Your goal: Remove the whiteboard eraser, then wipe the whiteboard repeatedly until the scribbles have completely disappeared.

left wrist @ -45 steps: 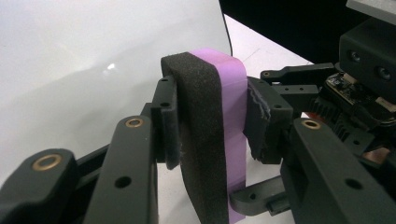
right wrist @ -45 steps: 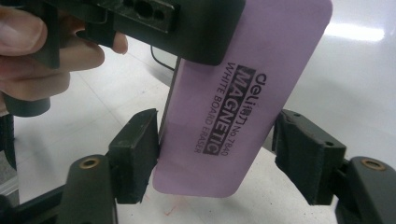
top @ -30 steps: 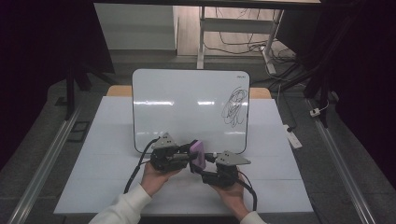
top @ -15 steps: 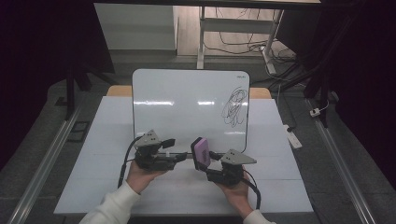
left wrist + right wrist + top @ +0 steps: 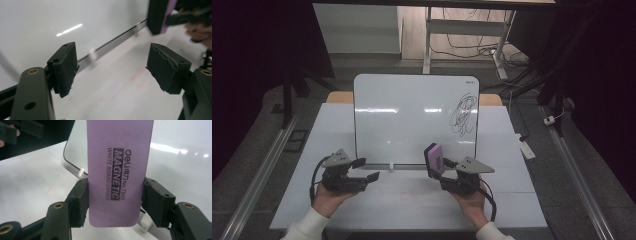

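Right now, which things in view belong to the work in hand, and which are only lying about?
In use:
- purple magnetic whiteboard eraser, clamped in the right gripper
- white rectangular whiteboard with black scribble

Lying about:
- white power strip
- black cables on the floor
- left gripper, open

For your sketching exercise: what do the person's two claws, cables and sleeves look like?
Each claw, left and right, is dark, nearly black, topped by a grey three-cornered plate. The jaws are blocky black pads with small holes; brass-coloured rivets mark the arms behind them. A black cable loops from each. The sleeves are white.
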Demonstrator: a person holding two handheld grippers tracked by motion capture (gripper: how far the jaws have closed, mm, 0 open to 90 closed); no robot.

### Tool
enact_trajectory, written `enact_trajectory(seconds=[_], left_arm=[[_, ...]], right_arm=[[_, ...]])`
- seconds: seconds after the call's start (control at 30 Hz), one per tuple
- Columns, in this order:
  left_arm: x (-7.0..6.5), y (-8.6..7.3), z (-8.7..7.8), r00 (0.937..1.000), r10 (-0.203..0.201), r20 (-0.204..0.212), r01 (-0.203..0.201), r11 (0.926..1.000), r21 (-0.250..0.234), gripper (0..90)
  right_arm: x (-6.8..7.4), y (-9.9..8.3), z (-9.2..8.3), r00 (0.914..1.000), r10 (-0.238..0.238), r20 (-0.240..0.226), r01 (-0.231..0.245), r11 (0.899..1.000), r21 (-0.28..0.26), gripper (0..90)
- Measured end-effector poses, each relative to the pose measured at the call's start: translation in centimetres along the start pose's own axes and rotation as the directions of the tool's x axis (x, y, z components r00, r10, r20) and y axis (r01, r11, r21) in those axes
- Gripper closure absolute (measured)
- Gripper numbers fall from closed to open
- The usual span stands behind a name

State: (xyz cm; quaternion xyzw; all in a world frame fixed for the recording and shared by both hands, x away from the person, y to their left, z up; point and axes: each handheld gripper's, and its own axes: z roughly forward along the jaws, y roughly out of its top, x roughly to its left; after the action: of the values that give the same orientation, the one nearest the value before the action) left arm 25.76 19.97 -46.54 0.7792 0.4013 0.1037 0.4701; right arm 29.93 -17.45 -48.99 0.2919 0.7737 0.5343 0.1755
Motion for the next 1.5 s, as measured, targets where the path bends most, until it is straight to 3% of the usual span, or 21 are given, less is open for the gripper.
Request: enact_trajectory(seconds=[0.1,0.13,0.17,0.43,0.77,0.97,1.33,1.5], left_arm=[[1.1,-2.2,-0.9,0.999,-0.031,-0.034,0.032,0.9993,0.019,25.4],[1.1,-2.2,-0.9,0.999,-0.031,-0.034,0.032,0.9993,0.019,25.4],[1.5,-3.2,-1.1,0.9978,-0.026,-0.06,0.028,0.9988,0.039,25.4],[2.7,-5.0,-1.8,0.9927,-0.019,-0.119,0.028,0.9969,0.073,25.1],[3.7,-5.6,-1.6,0.9882,-0.059,-0.141,0.073,0.9924,0.099,24.2],[3.5,-6.0,-1.2,0.9877,-0.046,-0.149,0.065,0.9895,0.129,23.7],[3.7,-6.1,-1.4,0.986,-0.054,-0.157,0.074,0.9895,0.124,23.6],[3.6,-6.0,-1.6,0.986,-0.048,-0.16,0.066,0.9913,0.114,23.4]], right_arm=[[-0.3,0.0,-0.2,0.9999,0.004,0.011,-0.004,1.0,-0.001,40.9],[-0.4,0.0,-0.3,0.9999,0.005,0.011,-0.005,1.0,-0.006,40.9],[-0.5,0.0,-0.3,0.9999,0.004,0.014,-0.004,1.0,-0.008,40.9],[-1.2,0.1,-1.0,0.9985,-0.017,0.052,0.017,1.0,-0.008,40.9],[-2.4,0.4,-1.8,0.9949,-0.008,0.101,0.011,1.0,-0.024,40.9],[-3.6,1.2,-2.5,0.9896,0.016,0.143,-0.011,0.999,-0.037,40.9],[-4.3,1.7,-2.7,0.9841,0.008,0.177,0.0,0.999,-0.047,40.9],[-5.8,3.8,-3.0,0.976,0.008,0.218,0.005,0.998,-0.058,40.9]])
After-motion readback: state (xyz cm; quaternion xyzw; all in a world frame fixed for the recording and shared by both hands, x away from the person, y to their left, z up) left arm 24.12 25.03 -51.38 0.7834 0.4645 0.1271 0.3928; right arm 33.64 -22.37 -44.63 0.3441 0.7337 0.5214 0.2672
